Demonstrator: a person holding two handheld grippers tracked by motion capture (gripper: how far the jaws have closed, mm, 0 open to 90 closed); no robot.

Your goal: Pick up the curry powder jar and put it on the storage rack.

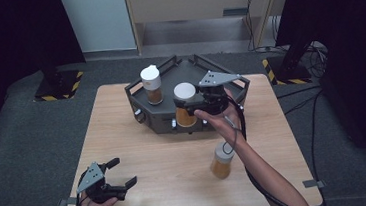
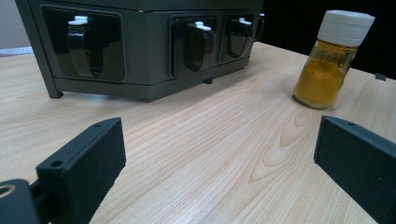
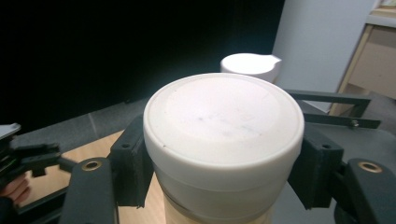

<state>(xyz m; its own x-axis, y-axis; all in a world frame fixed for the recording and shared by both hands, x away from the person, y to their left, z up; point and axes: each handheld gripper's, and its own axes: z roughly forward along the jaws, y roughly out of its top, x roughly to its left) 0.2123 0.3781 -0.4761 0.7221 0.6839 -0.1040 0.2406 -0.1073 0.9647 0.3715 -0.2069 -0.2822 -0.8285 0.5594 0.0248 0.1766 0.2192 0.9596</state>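
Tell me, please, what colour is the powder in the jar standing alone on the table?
Yellow-orange powder in the jar under a white cap, best seen in the left gripper view.

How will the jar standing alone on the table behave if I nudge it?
The jar is tall on a narrow base, so a high push would likely tip it. Round, it could then roll on the smooth table. Half-full of powder, probably light.
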